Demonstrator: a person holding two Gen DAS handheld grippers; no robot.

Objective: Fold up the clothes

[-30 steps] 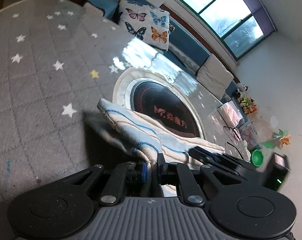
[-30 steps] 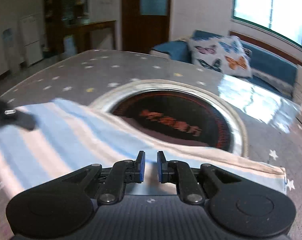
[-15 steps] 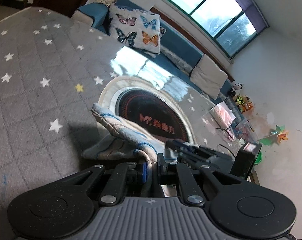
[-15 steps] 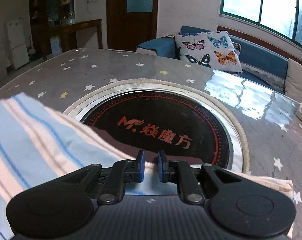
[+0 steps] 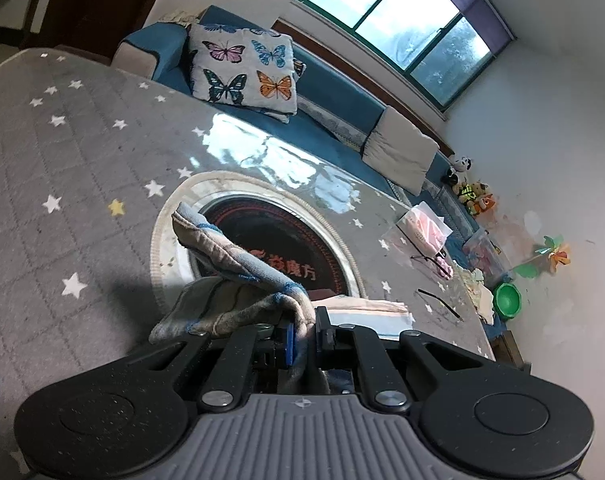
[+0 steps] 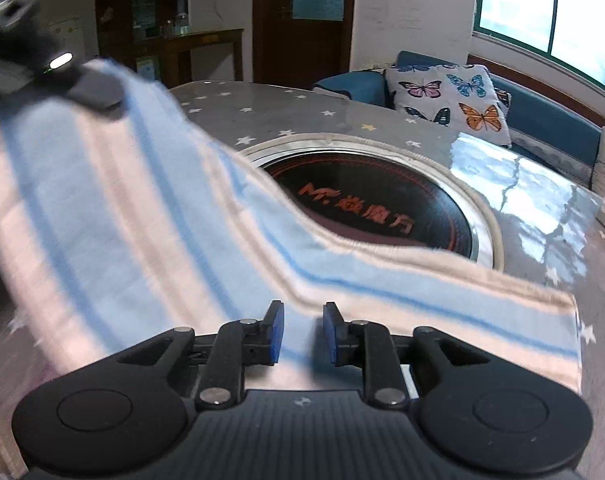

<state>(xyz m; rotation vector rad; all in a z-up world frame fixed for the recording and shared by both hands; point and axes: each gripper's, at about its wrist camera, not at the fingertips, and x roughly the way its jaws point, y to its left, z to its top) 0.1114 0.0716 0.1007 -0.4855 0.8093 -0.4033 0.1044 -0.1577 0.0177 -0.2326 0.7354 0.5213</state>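
A blue, white and beige striped cloth (image 6: 142, 220) lies partly on the star-patterned table (image 5: 62, 184) and partly hangs in the air. My left gripper (image 5: 302, 336) is shut on a bunched edge of the cloth (image 5: 238, 268) and holds it above the table. In the right wrist view the left gripper (image 6: 98, 94) shows blurred at the top left, lifting that corner. My right gripper (image 6: 302, 332) hovers over the cloth's near part. Its jaws are opening, and the pads (image 6: 276, 332) stand apart without pressing the fabric, which lies below the gap.
A round black cooktop (image 6: 366, 200) with orange lettering is set in the table behind the cloth. A blue sofa (image 5: 342, 92) with a butterfly cushion (image 5: 246, 68) runs along the far side. A plastic packet (image 5: 422, 228) and a green bowl (image 5: 508, 300) lie at the table's right end.
The right gripper's jaws have parted and released the cloth edge they pinched. The left gripper has risen with its bunched corner, so the cloth now slopes up to the left.
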